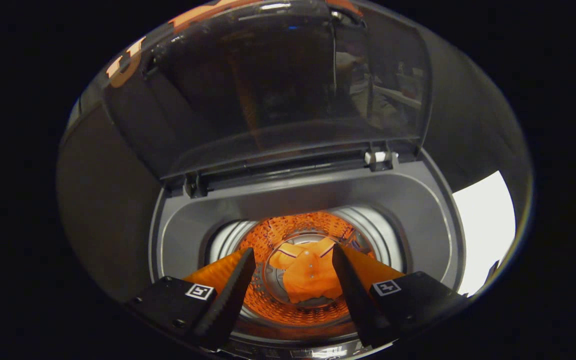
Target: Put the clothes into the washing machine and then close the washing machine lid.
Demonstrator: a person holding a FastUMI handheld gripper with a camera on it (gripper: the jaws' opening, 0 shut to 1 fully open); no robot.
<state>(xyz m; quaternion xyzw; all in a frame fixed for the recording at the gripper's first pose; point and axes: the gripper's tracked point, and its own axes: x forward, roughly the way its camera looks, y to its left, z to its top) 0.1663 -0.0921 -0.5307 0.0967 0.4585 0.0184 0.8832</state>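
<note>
so here's the count: one washing machine (pixel 308 200), one see-through lid (pixel 288 90) standing open at its back edge, one orange garment (pixel 308 277) down in the drum, and one gripper (pixel 293 260) with two fingers spread apart, two square marker tags on it.

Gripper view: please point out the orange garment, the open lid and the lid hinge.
orange garment (pixel 310 280): gripper view, middle of the cloth in the drum.
open lid (pixel 288 85): gripper view, its transparent panel.
lid hinge (pixel 380 158): gripper view, the white pin.

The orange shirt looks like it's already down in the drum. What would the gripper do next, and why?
Probably lift out and reach for the lid. The orange shirt lies at the bottom of the drum, the gripper is open above it holding nothing, and the lid stands upright behind the opening.
</note>
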